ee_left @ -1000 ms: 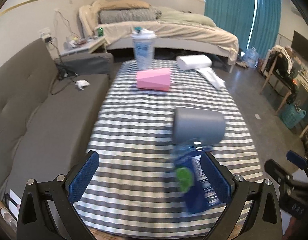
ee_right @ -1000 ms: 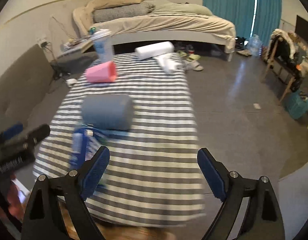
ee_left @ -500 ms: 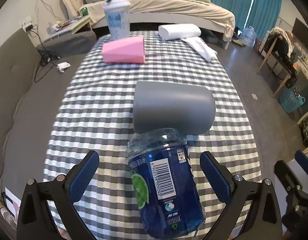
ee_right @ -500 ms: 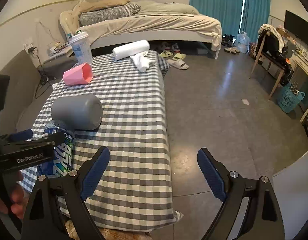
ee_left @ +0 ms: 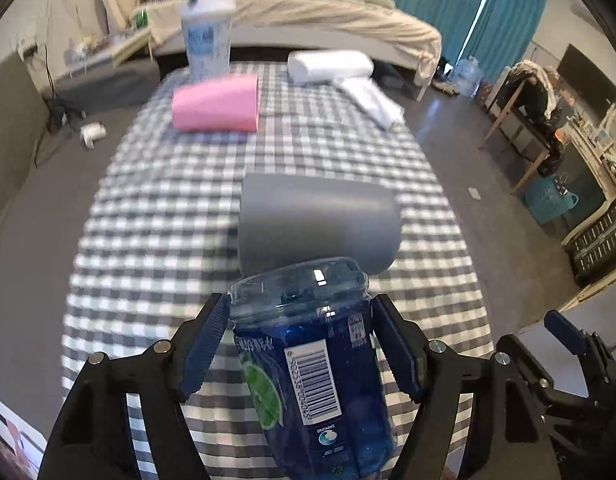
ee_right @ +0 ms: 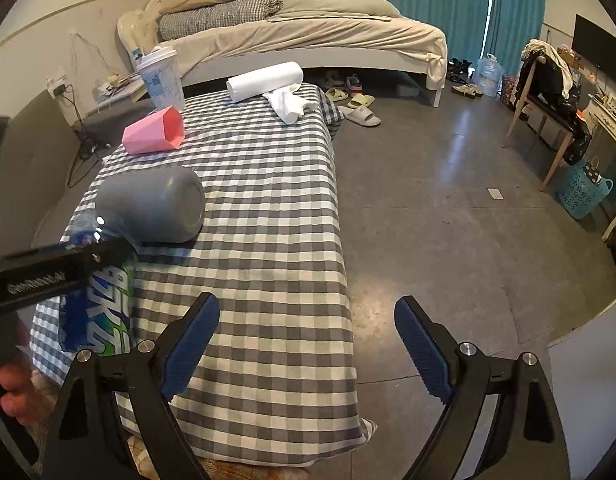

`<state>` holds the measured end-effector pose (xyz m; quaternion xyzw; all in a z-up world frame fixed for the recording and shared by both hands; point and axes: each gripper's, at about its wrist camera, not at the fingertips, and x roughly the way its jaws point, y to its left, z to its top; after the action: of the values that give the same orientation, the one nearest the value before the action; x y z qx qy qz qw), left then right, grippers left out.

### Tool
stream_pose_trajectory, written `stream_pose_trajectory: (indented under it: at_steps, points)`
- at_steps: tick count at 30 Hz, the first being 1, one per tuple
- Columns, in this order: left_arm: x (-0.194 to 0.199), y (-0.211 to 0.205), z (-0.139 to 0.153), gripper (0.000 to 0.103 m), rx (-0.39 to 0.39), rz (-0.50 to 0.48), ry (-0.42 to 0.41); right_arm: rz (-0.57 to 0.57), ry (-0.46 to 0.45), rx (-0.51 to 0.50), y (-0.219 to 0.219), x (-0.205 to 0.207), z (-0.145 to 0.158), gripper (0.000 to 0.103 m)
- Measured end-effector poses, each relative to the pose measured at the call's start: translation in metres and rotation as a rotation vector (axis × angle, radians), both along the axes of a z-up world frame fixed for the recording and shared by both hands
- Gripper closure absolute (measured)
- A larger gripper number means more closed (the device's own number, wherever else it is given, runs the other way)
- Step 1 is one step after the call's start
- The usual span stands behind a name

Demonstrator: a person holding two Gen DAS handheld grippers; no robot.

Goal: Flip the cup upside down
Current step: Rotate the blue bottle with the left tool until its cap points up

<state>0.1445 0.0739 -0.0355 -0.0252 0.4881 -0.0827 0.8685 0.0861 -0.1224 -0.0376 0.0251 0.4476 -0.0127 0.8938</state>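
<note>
A table draped in a grey-and-white checked cloth filled most of the view. On it lay a grey cup on its side, with a pink cup on its side farther back. The blue clear cup stood at the near edge, just in front of the grey one. The left gripper had its two pads pressed against that blue cup's sides. The right gripper hung spread wide, holding nothing, over the table's near edge.

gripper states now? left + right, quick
Left gripper: closed on the blue cut-bottle cup, which lies on its side.
Right gripper: open, holding nothing.
</note>
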Motion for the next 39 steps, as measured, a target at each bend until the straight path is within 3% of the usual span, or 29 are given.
stream_pose_trajectory:
  at_steps: [6,18,26,32,39]
  points:
    - [-0.021,-0.001,0.020,0.028,0.056,-0.021,-0.142,-0.017,-0.028,-0.003,0.001,-0.007,0.008,0.013]
    - [-0.054,-0.016,0.024,0.028,0.138,-0.109,-0.421,-0.060,-0.063,0.000,-0.005,-0.023,0.017,0.013]
    - [-0.062,-0.021,0.000,0.028,0.095,-0.179,-0.351,-0.076,-0.073,0.000,-0.009,-0.028,0.021,0.013]
    - [-0.064,-0.008,-0.002,0.012,0.034,-0.140,-0.323,-0.076,-0.076,0.010,-0.008,-0.028,0.022,0.013]
    - [-0.060,-0.011,-0.027,0.012,0.049,-0.161,-0.231,-0.073,-0.071,0.015,-0.006,-0.030,0.020,0.013]
